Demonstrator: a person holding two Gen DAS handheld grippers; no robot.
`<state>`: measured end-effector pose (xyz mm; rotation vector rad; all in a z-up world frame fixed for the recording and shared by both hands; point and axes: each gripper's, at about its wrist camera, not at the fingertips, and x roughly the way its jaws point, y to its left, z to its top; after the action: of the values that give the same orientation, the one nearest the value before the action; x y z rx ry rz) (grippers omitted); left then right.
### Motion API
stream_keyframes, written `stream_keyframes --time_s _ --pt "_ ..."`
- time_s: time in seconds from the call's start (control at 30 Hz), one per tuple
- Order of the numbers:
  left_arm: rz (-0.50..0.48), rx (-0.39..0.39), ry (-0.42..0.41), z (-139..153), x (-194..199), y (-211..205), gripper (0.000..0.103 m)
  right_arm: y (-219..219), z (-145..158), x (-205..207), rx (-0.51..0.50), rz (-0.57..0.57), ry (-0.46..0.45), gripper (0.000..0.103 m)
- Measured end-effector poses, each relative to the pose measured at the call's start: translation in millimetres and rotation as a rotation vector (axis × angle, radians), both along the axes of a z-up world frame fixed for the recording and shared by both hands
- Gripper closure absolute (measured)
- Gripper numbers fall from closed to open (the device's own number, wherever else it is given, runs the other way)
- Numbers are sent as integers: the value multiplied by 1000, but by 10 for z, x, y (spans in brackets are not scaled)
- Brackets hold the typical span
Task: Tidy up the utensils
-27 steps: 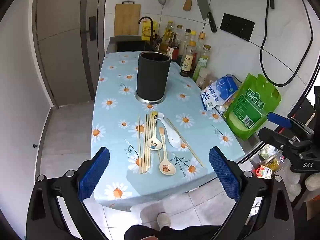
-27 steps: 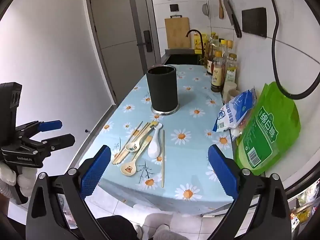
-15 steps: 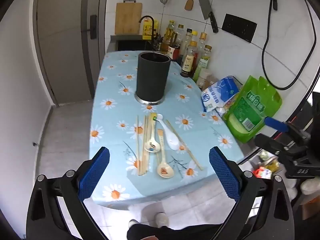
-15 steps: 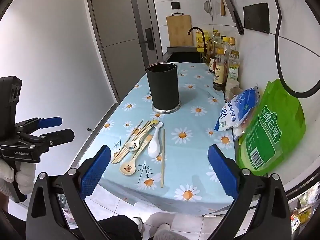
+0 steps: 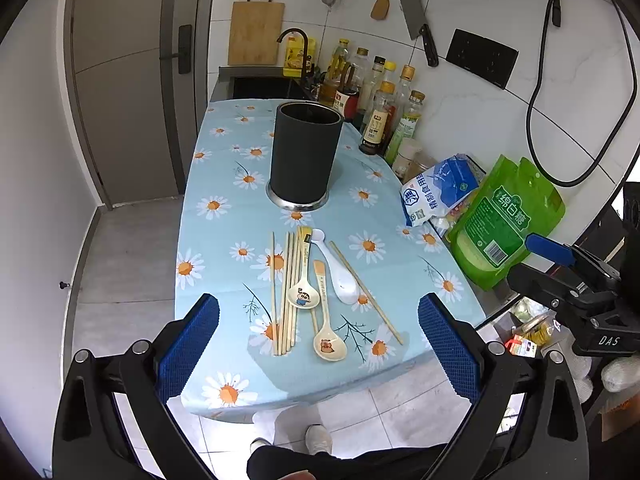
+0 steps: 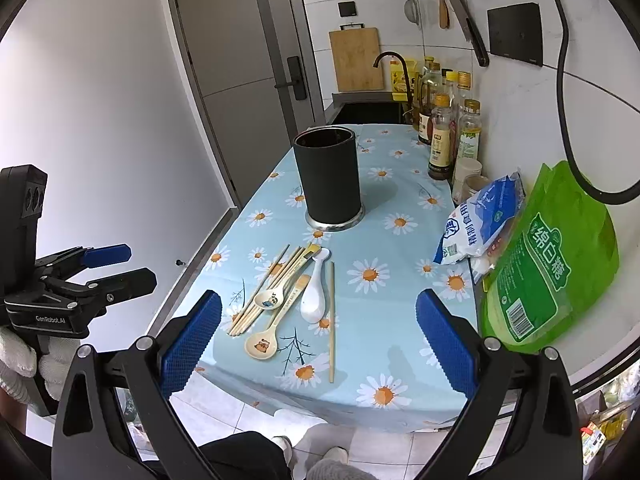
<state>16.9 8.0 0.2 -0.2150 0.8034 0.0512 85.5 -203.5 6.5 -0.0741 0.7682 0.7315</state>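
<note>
Left wrist view looks down on the utensils near the front edge of the surface (image 5: 224, 184), which wears a blue daisy cloth. A bundle of chopsticks (image 5: 286, 292) lies lengthwise, and how many sticks are in it is hard to count where they overlap. Just beside them lie a cartoon spoon (image 5: 304, 292), a second printed spoon (image 5: 329, 340) and a white spoon (image 5: 340, 276), with a single chopstick (image 5: 366, 292) slanting apart on the right. The handles of the spoons overlap the bundle's far end, so which touches which there cannot be told. Behind them stands a dark upright holder (image 5: 304, 156) on a metal base; its inside is in shadow and nothing can be made out in it.

The left tool (image 5: 318, 344) hangs above the front edge with its blue fingers (image 5: 188, 344) wide apart and nothing between them. The right tool (image 6: 318, 340) is likewise spread wide and empty, above the same edge. Each shows in the other's view at the frame's side, partly cut off, gripped by a white-gloved hand (image 6: 24, 364).

Along the wall stand bottles (image 5: 380, 112), a blue-white bag (image 5: 436, 192) and a green bag (image 5: 508, 220), whose lower corner is hidden behind the right tool. At the bottom, dark trousers and shoes (image 5: 316, 436) are cut off by the frame.
</note>
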Motion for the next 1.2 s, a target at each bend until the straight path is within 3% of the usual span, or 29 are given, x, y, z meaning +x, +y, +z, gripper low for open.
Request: stream_keyframes --time_s 1.2 --pt "-2 1 2 -5 -35 -116 7 11 -27 -20 -3 19 22 6"
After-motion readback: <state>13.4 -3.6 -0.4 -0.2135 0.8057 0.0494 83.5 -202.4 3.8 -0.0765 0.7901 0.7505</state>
